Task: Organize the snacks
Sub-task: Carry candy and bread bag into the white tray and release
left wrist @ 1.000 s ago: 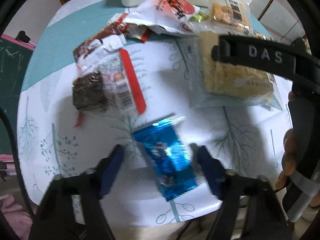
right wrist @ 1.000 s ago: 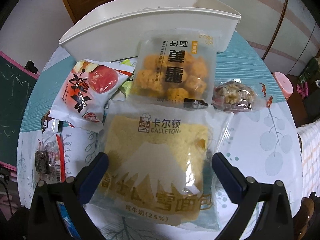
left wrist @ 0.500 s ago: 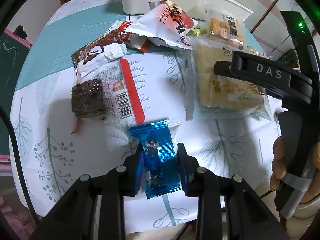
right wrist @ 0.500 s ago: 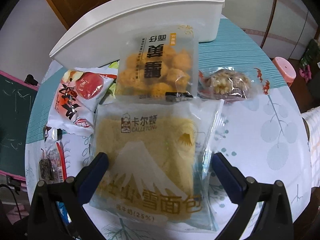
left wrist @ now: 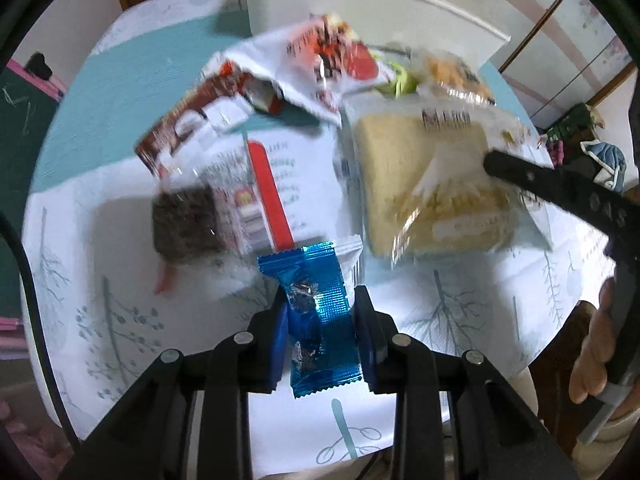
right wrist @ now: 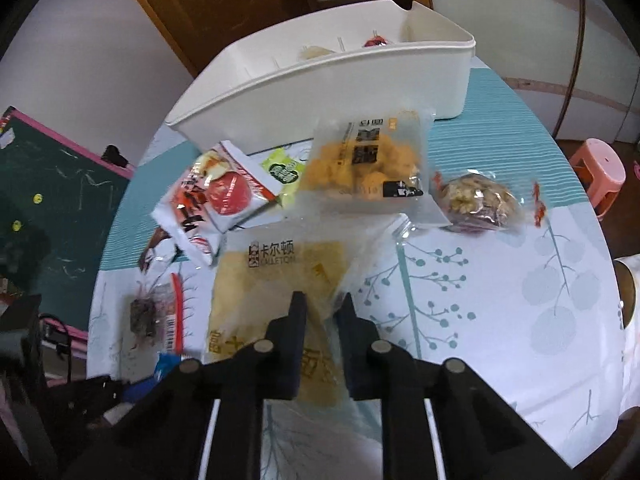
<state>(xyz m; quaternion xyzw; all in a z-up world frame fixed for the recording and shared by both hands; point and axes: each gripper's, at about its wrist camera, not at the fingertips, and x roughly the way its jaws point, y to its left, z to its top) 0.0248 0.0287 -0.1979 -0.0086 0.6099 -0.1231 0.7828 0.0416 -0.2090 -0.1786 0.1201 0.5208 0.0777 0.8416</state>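
Clamping the blue candy wrapper (left wrist: 320,320), the left gripper (left wrist: 322,312) holds it clear of the table (right wrist: 500,320); the right gripper (right wrist: 322,312) has just snapped closed, pinching the bread bag (right wrist: 276,276). Beyond, the white bin (right wrist: 320,92) likely awaits both.

A round desk (right wrist: 500,320) wears a white cloth printed with pale blue-green trees and a teal striped band across its far part. Left of the desk stands a dark green chalkboard (right wrist: 60,184) with a pink frame and faint chalk marks. Behind the desk is a brown wooden door (right wrist: 240,8) in a white wall. At the right, on the floor, sits a pink plastic stool (right wrist: 598,168).
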